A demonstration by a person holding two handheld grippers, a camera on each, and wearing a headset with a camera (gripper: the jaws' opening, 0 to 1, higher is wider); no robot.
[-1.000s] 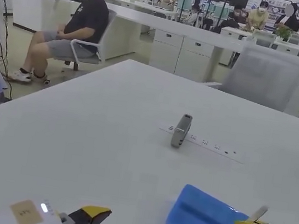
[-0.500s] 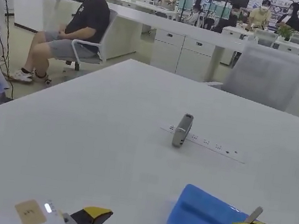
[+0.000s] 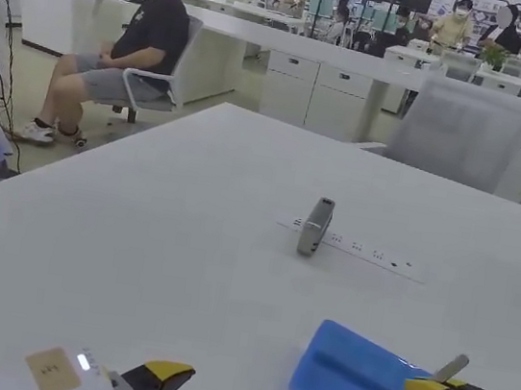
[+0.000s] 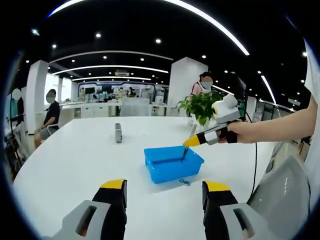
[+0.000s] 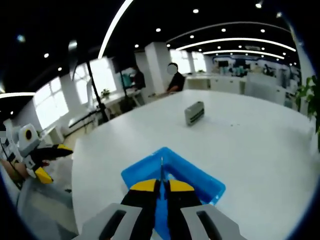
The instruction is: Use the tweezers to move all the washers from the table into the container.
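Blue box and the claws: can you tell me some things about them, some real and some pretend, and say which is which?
1. The right claw is shut on the tweezers. True.
2. The left claw holds a washer. False: it is open and empty.
3. The box sits on a white table. True.
4. Every washer is inside the box. False: some washers lie on the table beside it.
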